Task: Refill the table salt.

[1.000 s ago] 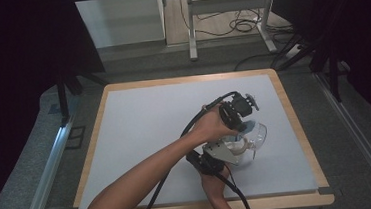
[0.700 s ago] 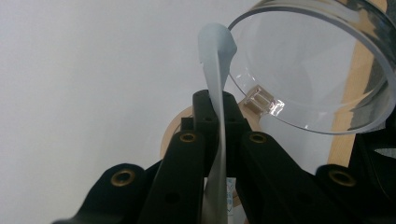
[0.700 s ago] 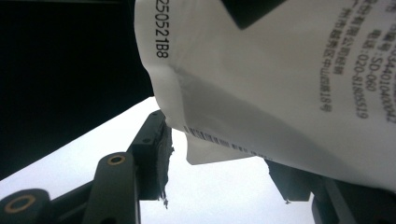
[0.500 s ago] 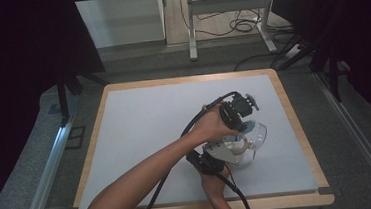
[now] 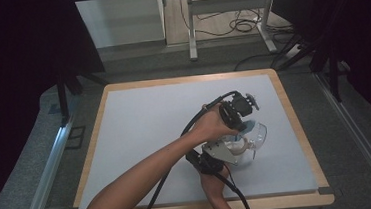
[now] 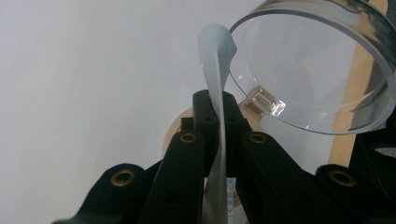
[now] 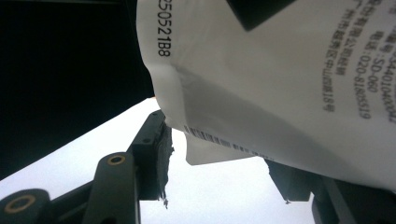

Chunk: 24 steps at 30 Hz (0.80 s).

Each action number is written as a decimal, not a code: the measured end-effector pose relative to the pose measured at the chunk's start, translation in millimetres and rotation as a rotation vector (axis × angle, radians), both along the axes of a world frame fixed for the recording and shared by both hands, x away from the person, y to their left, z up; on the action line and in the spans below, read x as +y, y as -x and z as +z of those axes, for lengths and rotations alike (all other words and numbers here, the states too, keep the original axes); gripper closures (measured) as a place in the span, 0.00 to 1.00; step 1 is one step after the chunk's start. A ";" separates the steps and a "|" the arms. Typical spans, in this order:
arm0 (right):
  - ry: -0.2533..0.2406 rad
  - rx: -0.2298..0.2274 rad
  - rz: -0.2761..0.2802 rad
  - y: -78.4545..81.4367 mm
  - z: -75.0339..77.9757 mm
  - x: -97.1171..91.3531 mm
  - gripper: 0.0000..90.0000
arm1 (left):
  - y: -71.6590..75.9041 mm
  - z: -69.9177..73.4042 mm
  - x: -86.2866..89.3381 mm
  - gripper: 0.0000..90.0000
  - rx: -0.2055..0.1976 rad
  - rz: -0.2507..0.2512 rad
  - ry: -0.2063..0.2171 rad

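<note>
We work at the right half of the counter [image 5: 141,138], toward four o'clock from its centre. Our left tool [image 6: 215,100] is clamped on the thin edge of a pale packet [image 6: 214,70], whose top curls up at twelve o'clock in the left gripper view. Just at one o'clock from that tip lies a clear cup [image 6: 327,60], tipped on its side with its open mouth toward the packet.

From above, the left tool [image 5: 242,122] points down at the cup [image 5: 256,136], and the packet [image 5: 248,126] shows as a bluish sliver at the cup's rim. Our right tool [image 5: 227,154] sits at seven o'clock from the cup, close beneath the left hand [image 5: 212,125].

In the right gripper view, the right tool [image 7: 224,161] stands apart, its pads on either side of the packet's [image 7: 280,79] lower edge; we cannot tell whether they press on it. The white packet face carries printed text and a barcode.
</note>
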State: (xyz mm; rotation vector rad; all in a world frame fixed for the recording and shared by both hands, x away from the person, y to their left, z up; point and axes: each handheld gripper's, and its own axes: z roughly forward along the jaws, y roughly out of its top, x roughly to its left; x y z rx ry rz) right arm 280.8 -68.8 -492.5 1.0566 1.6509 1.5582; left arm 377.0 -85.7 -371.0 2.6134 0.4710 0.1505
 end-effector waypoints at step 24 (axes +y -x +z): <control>-0.001 0.005 0.000 -0.3 -0.7 -0.6 0.51 | 0.1 -1.6 -0.8 1.00 0.002 -0.002 0.001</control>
